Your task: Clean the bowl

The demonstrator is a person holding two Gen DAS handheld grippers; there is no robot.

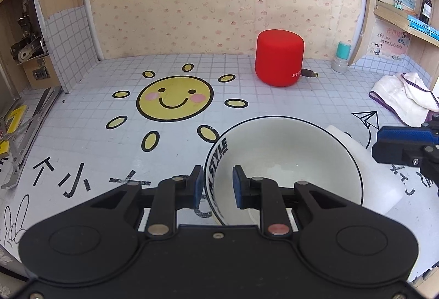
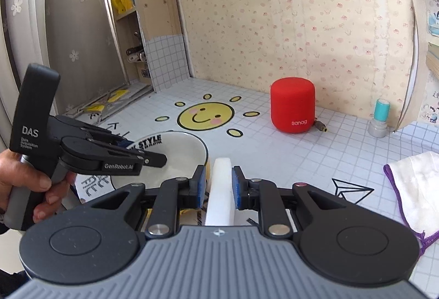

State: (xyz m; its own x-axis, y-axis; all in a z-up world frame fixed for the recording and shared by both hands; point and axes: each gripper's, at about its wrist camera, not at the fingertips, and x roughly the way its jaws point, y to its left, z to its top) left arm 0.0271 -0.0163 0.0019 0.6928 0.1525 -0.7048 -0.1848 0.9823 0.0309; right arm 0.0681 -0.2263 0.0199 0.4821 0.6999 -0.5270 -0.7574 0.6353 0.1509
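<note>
Pinching bowl [image 1: 285, 161] rim, your left gripper [image 1: 216, 189] keeps it tilted on tabletop [image 1: 109, 151], beside sun sticker [image 1: 175, 97]. Your right gripper [image 2: 218, 186] clamps white sponge [image 2: 221, 189] (touching bowl's outer wall). Red speaker [image 1: 279, 57] well behind.

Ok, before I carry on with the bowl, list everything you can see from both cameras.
bowl: one, white with black rim and lettering, near edge of table, tilted, its rim clamped.
sponge: one, white block, just right of the bowl.
speaker: one, red, back of table by the wall.
cloth: one, white with purple edging, far right.
small bottle: one, grey with teal cap, right of the speaker.
table: one, white grid cover with sun drawing.
left tongs: black, blue pads, shut on bowl rim.
right tongs: black, shut on sponge.
hand: one, holding the left handle.
</note>
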